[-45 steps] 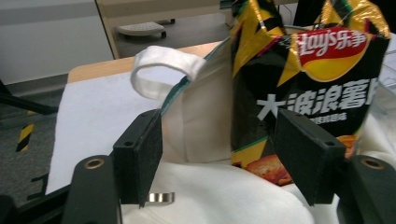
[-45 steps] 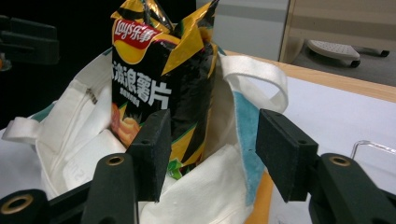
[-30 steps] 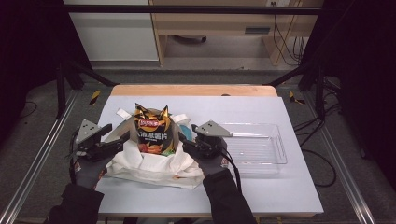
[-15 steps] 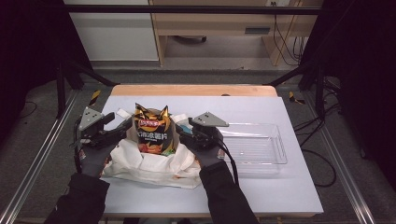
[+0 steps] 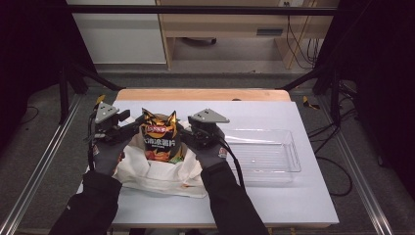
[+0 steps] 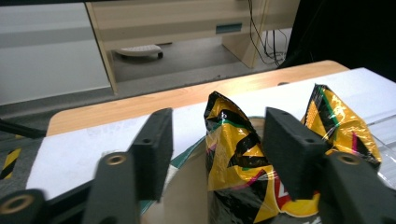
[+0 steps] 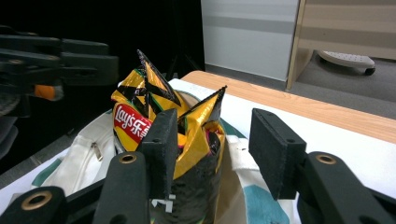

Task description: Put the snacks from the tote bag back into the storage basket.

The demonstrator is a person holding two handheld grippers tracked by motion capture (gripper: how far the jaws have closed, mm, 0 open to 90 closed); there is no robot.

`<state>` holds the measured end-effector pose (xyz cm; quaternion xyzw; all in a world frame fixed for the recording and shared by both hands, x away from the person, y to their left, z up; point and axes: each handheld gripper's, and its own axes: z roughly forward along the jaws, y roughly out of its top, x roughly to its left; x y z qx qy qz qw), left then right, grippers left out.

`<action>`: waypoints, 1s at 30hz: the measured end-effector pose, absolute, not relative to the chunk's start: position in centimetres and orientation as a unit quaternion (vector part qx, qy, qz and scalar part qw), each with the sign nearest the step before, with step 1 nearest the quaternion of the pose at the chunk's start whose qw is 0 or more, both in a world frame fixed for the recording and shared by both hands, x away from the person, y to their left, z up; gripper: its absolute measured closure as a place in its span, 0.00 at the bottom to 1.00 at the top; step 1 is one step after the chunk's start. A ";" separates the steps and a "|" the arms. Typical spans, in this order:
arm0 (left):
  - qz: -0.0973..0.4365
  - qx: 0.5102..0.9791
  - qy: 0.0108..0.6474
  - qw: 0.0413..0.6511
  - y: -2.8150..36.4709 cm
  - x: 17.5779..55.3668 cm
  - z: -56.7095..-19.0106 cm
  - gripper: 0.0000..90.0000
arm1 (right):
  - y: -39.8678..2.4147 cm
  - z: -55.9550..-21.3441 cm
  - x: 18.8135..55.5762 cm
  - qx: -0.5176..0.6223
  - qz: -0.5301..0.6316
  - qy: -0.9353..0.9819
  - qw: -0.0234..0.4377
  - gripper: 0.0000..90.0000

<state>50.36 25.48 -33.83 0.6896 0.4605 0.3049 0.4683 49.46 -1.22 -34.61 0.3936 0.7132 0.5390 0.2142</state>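
Both claws have moved away from the person, toward the far side of the counter, and have come up a little. A second ago they sat low beside the white bag [image 5: 156,171]. Now the left claw [image 5: 128,131] and the right claw [image 5: 188,139] are up on either side of the chip bag [image 5: 159,139]. Both claws have just been closing a bit. In the left gripper view a corner of the chip bag [image 6: 231,140] shows between the left claw's [image 6: 219,144] pads. The white bag's edges are pulled up higher around the chip bag.

A glossy foil chip bag [image 5: 159,139] stands in a soft cloth tote [image 5: 161,171] beside a clear plastic tray [image 5: 266,152].
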 end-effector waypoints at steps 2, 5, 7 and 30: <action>0.297 0.695 0.462 0.464 25.3 50.8 -34.2 0.53 | -0.9 -34.6 49.7 0.392 0.537 0.715 0.217 0.59; 0.289 0.700 0.462 0.461 25.2 51.1 -34.5 0.62 | -0.4 -34.7 50.2 0.393 0.537 0.716 0.212 0.60; 0.290 0.706 0.462 0.452 25.1 51.2 -34.7 0.69 | -0.1 -34.8 50.4 0.394 0.535 0.717 0.211 0.61; 0.269 0.711 0.459 0.459 25.5 49.9 -35.9 0.98 | 2.7 -36.1 51.3 0.390 0.497 0.749 0.201 0.95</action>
